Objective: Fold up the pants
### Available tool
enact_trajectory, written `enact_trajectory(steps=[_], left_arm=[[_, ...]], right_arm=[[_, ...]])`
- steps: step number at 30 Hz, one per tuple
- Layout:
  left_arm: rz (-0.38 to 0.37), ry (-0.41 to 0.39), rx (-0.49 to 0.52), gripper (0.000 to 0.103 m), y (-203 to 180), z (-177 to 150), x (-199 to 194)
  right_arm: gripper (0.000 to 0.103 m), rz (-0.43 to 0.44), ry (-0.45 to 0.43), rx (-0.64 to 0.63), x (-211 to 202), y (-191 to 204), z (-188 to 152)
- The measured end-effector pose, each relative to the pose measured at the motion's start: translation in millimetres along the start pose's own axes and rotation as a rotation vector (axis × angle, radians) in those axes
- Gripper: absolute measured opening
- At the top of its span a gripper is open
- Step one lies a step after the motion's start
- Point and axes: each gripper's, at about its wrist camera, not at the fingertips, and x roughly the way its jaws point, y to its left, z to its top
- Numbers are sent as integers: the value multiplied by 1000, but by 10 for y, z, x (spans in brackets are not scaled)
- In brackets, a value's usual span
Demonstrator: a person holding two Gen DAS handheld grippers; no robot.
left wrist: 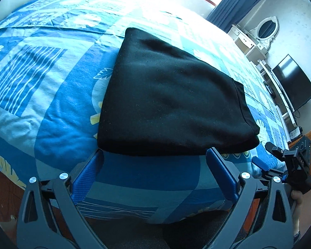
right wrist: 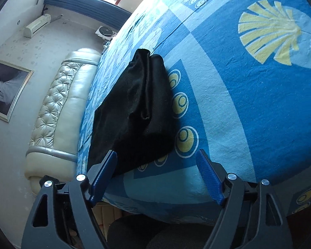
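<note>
No readable text or labels.

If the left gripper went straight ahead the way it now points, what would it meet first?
Most likely the near folded edge of the black pants, lying on the bed cover. The left gripper has its jaws open just before that edge; whether it would strike the cloth or skim over it is unclear.

The right gripper (right wrist: 156, 160) stands with its blue pads spread wide, nothing between them. The black folded pants (right wrist: 134, 114) lie on the blue patterned bedspread (right wrist: 248, 108) just beyond the left jaw, stacked edges facing it. Left of the jaws stands a cream tufted headboard (right wrist: 58, 108)
</note>
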Motion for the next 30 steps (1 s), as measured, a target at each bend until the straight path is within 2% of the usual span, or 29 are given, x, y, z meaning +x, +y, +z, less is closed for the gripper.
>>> enact_trajectory(steps=[3, 6, 9, 12, 30], left_arm=[[66, -82, 35, 99, -118, -11, -214], [137, -155, 104, 99, -258, -44, -396], [170, -168, 162, 99, -374, -68, -470], [189, -151, 181, 99, -423, -96, -450], [239, -161, 187, 99, -441, -156, -349]], right_arm=[[78, -146, -8, -108, -14, 230, -3], [78, -279, -38, -283, -54, 447, -90], [81, -345, -112, -393, -144, 537, -260], [82, -360, -167, -399, -184, 494, -338], [82, -381, -76, -430, -20, 378, -479]])
